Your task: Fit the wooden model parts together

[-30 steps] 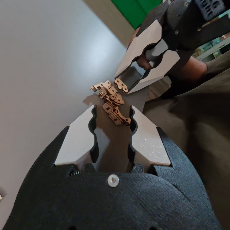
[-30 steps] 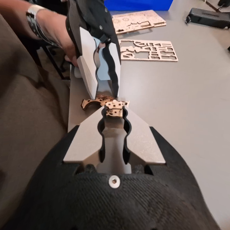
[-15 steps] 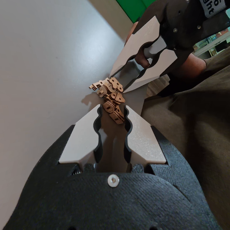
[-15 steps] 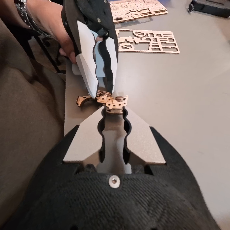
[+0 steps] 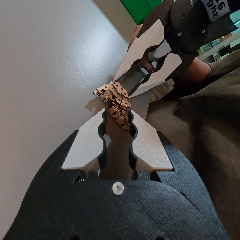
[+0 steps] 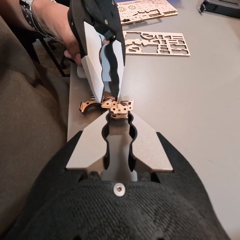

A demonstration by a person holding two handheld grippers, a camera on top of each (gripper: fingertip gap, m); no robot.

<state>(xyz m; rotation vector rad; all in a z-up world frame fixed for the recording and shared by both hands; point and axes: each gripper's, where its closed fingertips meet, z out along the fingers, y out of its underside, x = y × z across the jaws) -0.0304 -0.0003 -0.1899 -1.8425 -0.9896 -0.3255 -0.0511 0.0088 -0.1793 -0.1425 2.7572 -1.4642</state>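
Left gripper [image 5: 117, 114] pinches my wooden model [image 5: 114, 102] at the tabletop [image 5: 45, 65] edge; right gripper [image 6: 117, 114] pinches the small part [image 6: 120, 109] against the model's far end.

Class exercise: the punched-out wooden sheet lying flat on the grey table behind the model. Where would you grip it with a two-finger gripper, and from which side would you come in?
Take the punched-out sheet by its solid outer border, at the near long edge. It lies flat on the table, so come in low from the near side and close one finger over and one under the edge. The inner webs look thin and probably fragile.

Right gripper [image 6: 118, 115] clamping wooden model [image 6: 117, 109], left gripper [image 6: 109, 98] pinching its far side, grey table [image 6: 181, 103]
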